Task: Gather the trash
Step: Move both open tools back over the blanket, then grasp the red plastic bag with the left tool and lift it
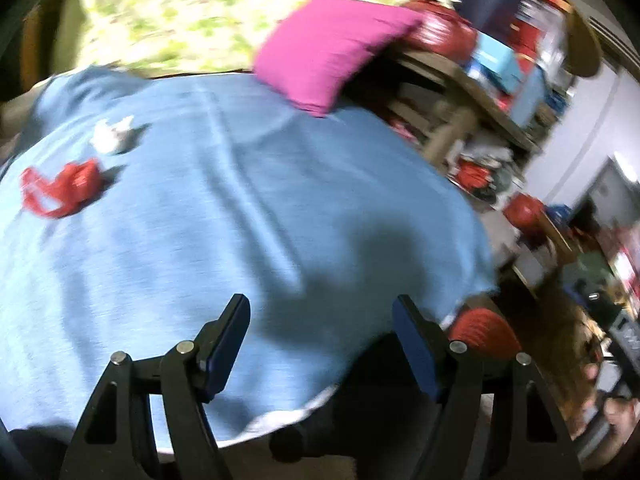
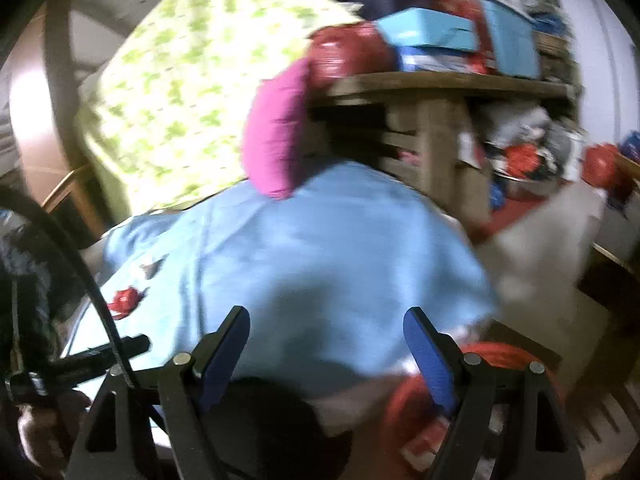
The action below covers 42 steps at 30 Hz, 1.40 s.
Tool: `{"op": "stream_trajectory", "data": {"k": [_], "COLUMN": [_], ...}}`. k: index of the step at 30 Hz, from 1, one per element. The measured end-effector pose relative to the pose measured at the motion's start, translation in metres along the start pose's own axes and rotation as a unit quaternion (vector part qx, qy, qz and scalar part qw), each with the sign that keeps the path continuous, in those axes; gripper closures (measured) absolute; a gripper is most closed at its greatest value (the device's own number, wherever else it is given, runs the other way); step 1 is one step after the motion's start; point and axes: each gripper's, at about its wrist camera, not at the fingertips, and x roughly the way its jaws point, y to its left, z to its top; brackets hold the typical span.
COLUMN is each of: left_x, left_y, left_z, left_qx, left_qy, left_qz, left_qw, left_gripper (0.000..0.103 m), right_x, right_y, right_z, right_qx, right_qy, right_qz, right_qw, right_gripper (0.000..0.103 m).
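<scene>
1. Red crumpled wrapper (image 1: 60, 190) lies at the far left of the blue sheet (image 1: 240, 200) that covers the bed, and it casts a small shadow to its right.
2. Just beyond it, a little more to the right, sits a white crumpled paper (image 1: 114, 136). The two pieces are near each other but not touching. In the right wrist view the white one is too blurred to be sure of.
3. In the middle, the left gripper (image 1: 322, 344) hangs above the near part of the sheet with its jaws spread apart and nothing between them.
4. The right gripper (image 2: 326, 354) is also held with jaws wide and empty, over the near edge of the bed.
5. Further right, a magenta pillow (image 1: 332, 52) leans at the far side of the bed, against a cluttered wooden shelf (image 1: 472, 92).
6. At the lower right, below the bed edge, a red basket (image 2: 500, 364) shows, partly hidden behind the right gripper's finger. I think it may be the place for the trash, but the blur does not allow me to say so firmly.
7. Step in hand, as I judge it: the approach, before any pickup. Both pieces of trash are on the sheet, well apart from both grippers.
8. The next move calls for carrying a gripper leftward and across the bed, lowering the open jaws around the red wrapper, and closing gently, because such light material can slip away.
</scene>
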Motion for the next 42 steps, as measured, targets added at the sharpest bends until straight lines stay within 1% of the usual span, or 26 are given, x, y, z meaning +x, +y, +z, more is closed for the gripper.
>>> {"op": "stream_trajectory", "data": {"k": [2, 5, 8, 12, 15, 18, 22, 25, 27, 32, 35, 39, 42], "left_x": [-0.001, -0.001, -0.002, -0.003, -0.006, -0.006, -0.008, -0.009, -0.004, 0.022, 0.042, 0.069, 0.085], "left_y": [0.023, 0.052, 0.073, 0.101, 0.125, 0.151, 0.175, 0.193, 0.202, 0.209, 0.218, 0.231, 0.239], "left_z": [0.000, 0.001, 0.004, 0.012, 0.021, 0.031, 0.045, 0.058, 0.069, 0.095, 0.106, 0.112, 0.113], "left_qx": [-0.019, -0.044, -0.057, -0.073, -0.094, -0.121, -0.133, -0.154, -0.162, -0.134, -0.125, -0.121, -0.128], "left_qy": [-0.006, -0.008, -0.013, -0.030, -0.043, -0.056, -0.076, -0.094, -0.097, -0.080, -0.063, -0.026, -0.004], "left_qz": [0.029, 0.054, 0.075, 0.104, 0.131, 0.157, 0.189, 0.202, 0.209, 0.221, 0.244, 0.273, 0.273], "left_qw": [0.9994, 0.9976, 0.9955, 0.9914, 0.9860, 0.9785, 0.9699, 0.9626, 0.9595, 0.9627, 0.9596, 0.9539, 0.9533], "left_gripper": [0.029, 0.029, 0.029, 0.029, 0.029, 0.029, 0.029, 0.027, 0.025, 0.024, 0.024, 0.024, 0.024], "right_x": [0.012, 0.029, 0.044, 0.069, 0.089, 0.106, 0.122, 0.134, 0.139, 0.152, 0.159, 0.166, 0.174], "right_y": [0.024, 0.051, 0.074, 0.097, 0.120, 0.140, 0.161, 0.172, 0.175, 0.177, 0.173, 0.167, 0.163], "right_z": [0.006, 0.010, 0.009, 0.009, 0.013, 0.014, 0.012, 0.007, 0.005, 0.004, 0.005, 0.004, 0.003], "right_qx": [-0.020, -0.039, -0.056, -0.064, -0.077, -0.087, -0.097, -0.102, -0.097, -0.080, -0.065, -0.058, -0.052], "right_qy": [0.007, 0.018, 0.028, 0.047, 0.049, 0.054, 0.061, 0.069, 0.074, 0.080, 0.083, 0.090, 0.103], "right_qz": [0.024, 0.052, 0.073, 0.106, 0.128, 0.147, 0.170, 0.184, 0.191, 0.210, 0.215, 0.212, 0.208], "right_qw": [0.999, 0.998, 0.995, 0.991, 0.988, 0.984, 0.979, 0.975, 0.974, 0.971, 0.971, 0.971, 0.971], "right_gripper": [0.021, 0.021, 0.021, 0.021, 0.021, 0.021, 0.021, 0.021, 0.021, 0.021, 0.021, 0.021, 0.021]}}
